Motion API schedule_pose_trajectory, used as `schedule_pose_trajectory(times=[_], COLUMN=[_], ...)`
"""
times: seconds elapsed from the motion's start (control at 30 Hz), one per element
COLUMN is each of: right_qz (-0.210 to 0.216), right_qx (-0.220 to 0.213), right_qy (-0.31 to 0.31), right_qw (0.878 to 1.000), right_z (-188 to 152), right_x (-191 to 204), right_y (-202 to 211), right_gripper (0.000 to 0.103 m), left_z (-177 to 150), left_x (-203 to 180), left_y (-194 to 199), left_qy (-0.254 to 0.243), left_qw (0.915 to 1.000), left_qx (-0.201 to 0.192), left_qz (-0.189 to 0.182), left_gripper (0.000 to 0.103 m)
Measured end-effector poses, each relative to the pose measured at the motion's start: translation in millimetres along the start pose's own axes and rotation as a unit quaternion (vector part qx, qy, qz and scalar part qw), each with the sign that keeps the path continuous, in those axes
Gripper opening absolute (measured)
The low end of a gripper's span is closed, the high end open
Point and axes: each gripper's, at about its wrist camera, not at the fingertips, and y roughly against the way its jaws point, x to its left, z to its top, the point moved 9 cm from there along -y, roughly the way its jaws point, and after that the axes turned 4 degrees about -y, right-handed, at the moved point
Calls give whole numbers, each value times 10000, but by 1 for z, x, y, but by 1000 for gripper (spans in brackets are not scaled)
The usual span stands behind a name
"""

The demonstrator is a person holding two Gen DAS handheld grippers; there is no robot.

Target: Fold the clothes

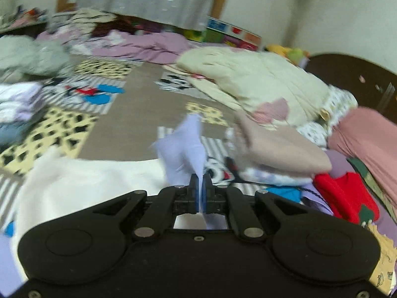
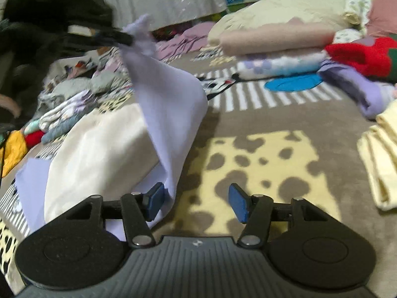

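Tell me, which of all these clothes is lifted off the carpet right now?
The lavender cloth: the left hand-held gripper pinches its corner aloft. Other clothes lie flat or stacked.

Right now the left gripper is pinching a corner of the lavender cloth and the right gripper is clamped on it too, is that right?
Not quite. The left gripper does pinch the lavender cloth, but the right gripper is open in the right wrist view; the cloth only drapes by one pad.

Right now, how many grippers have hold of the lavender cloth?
1. The left gripper is shut on the lavender cloth, lifting a corner; the right gripper is open beside its lower edge.
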Motion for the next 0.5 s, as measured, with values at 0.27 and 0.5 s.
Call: schedule_pose_trajectory(times=[0.27,0.5], right_qz=[239,460], right_qx=[43,192], right_qy=[511,849], right_qw=[9984,9951], right_z=[-8,-18], right_x=[27,46], right_y=[1,1], right_gripper=[55,41], left_z=[-24,-40], left_x=[89,126], left_y=[42,73], left_qy=[634,628], left_qw=[9970,9954], left_qx=[-25,-80], left_qz=[446,718], left_gripper=[1,1])
